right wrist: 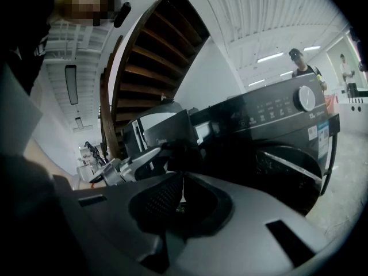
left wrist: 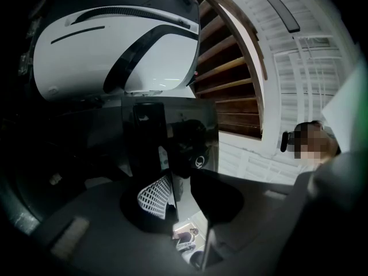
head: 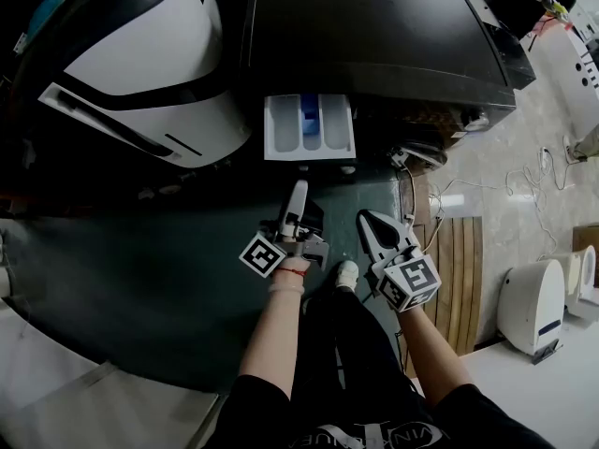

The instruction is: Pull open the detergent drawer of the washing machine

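White and black, one rounded appliance (head: pixel 140 64) stands left of one black washing machine (head: pixel 374 26). Only the head view shows its one detergent drawer (head: pixel 284 129), pulled out in front. Two claws hang below, touching nothing: the left claw (head: pixel 299 191) parted and empty, the right claw (head: pixel 365 218) closed, empty.

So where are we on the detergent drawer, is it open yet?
Done: the detergent drawer stands pulled out of the washing machine, its compartments showing from above. In hand: nothing. The left gripper sits just short of the drawer, jaws apart and empty; the right gripper is beside it, jaws together. Left: nothing of the pull itself, by the look of it.
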